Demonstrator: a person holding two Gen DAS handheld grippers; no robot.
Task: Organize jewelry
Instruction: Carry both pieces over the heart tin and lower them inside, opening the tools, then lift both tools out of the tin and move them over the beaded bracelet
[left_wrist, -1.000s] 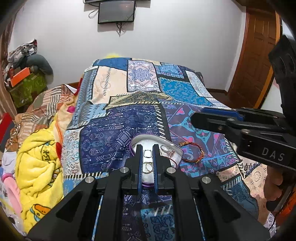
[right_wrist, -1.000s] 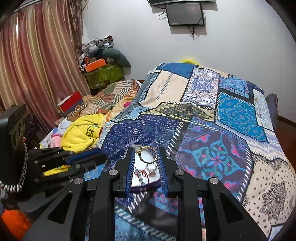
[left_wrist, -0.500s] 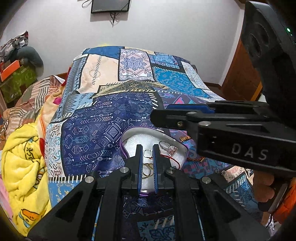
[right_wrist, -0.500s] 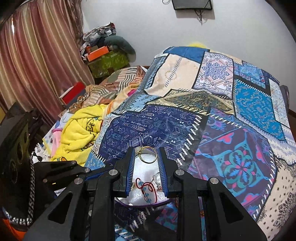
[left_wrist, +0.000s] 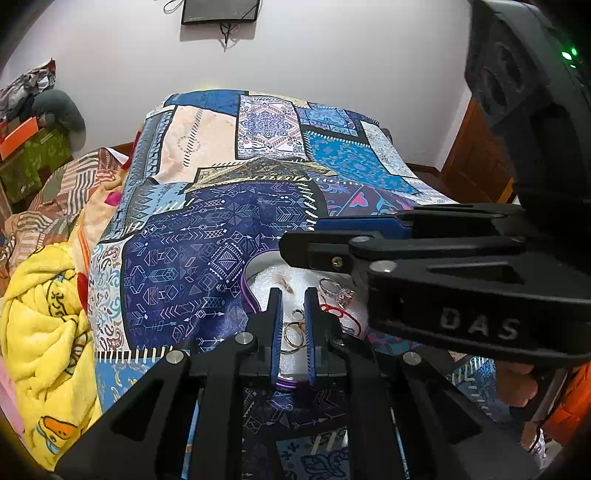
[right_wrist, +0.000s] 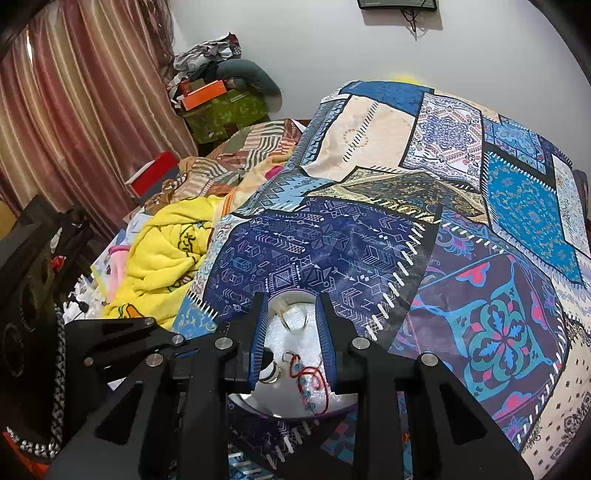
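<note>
Both tongs hung over the patchwork bedspread. In its own view the right gripper stood with jaws parted wide and empty, straddling the round purple-rimmed jewelry tray. The left gripper had a narrow gap between its blue pads, nothing pinched, poised just above the tray's white foam. In the tray lay a red cord bracelet, gold hoop rings and a stone-set ring. A yellow blanket lay bunched beside the bedspread.
</note>
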